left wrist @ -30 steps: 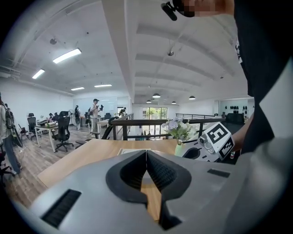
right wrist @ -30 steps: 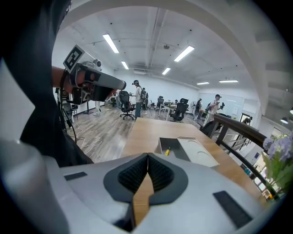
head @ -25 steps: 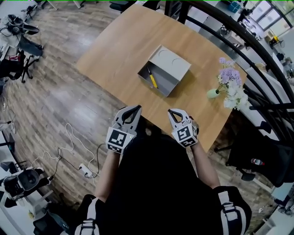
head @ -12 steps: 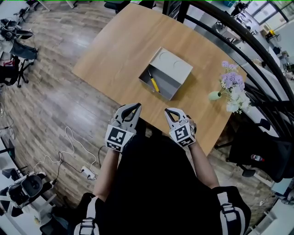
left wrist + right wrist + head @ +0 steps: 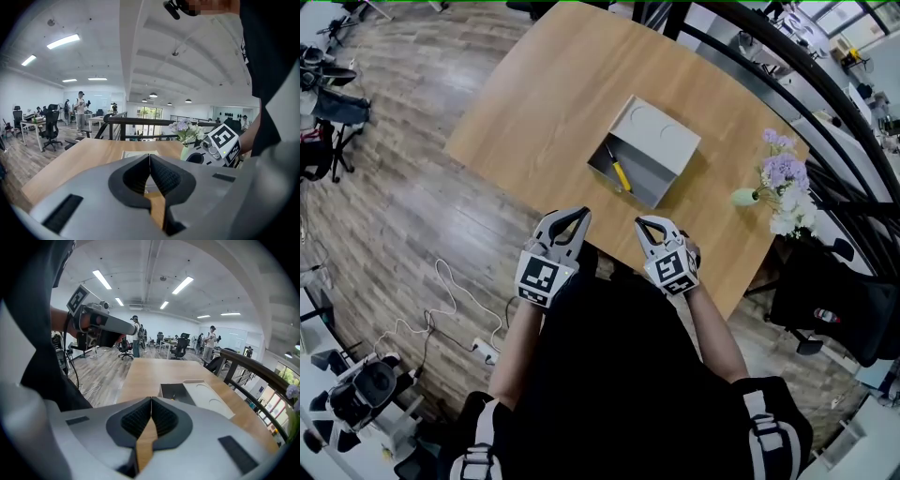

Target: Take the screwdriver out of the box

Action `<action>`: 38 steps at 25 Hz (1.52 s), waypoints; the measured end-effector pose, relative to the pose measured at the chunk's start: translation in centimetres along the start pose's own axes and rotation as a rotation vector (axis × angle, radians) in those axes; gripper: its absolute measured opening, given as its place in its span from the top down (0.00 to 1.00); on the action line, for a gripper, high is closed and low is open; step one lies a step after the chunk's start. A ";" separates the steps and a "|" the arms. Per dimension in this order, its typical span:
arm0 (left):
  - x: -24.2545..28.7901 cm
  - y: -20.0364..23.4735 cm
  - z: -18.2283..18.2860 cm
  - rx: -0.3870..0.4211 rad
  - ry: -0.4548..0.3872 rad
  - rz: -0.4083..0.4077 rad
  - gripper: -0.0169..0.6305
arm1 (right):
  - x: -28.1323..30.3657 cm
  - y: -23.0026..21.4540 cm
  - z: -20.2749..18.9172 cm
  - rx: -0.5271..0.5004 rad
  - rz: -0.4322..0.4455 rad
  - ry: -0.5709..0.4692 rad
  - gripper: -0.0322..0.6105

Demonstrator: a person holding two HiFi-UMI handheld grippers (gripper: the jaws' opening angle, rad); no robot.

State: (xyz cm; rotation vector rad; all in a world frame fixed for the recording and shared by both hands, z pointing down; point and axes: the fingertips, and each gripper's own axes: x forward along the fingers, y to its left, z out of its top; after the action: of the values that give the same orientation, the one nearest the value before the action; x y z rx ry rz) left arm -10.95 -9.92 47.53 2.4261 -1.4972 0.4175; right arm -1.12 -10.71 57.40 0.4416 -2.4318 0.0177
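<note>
Screwdriver (image 5: 619, 174) in box (image 5: 649, 150), well beyond left gripper (image 5: 572, 217) and right gripper (image 5: 648, 224), jaws closed, empty

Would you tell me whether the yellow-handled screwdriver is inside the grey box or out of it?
Inside: the yellow-handled screwdriver lies on the floor of the open grey box, whose lid is swung back.

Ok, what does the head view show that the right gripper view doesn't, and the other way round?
Head view only: the yellow screwdriver at full length in the box, and the right gripper seen from outside. Right gripper view only: ceiling lights, people standing far off, and its own shut, empty jaws close up. Both: the table, the open box and the left gripper.
</note>
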 end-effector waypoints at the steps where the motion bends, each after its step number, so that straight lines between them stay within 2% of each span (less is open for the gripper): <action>1: 0.1 0.4 0.1 0.001 0.001 -0.002 0.94 | 0.4 -0.2 0.2 0.002 -0.001 0.001 0.91; 15: 2.4 3.4 0.6 0.009 0.026 -0.018 0.94 | 3.6 -3.1 1.1 0.018 0.001 0.021 0.91; 26: 3.6 6.1 0.6 0.001 0.041 -0.035 0.94 | 6.8 -4.4 0.5 0.029 0.001 0.103 0.91; 32: 4.2 7.6 0.6 0.004 0.047 -0.065 0.94 | 8.6 -4.8 0.5 0.040 0.004 0.136 0.91; 38: 5.4 9.4 0.5 0.006 0.052 -0.109 0.94 | 10.5 -6.1 0.5 0.048 -0.037 0.185 0.91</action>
State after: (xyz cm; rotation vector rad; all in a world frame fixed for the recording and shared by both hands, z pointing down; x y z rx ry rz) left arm -17.05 -18.65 49.71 2.4677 -1.3375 0.4595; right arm -7.10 -19.80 62.90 0.4848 -2.2454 0.0974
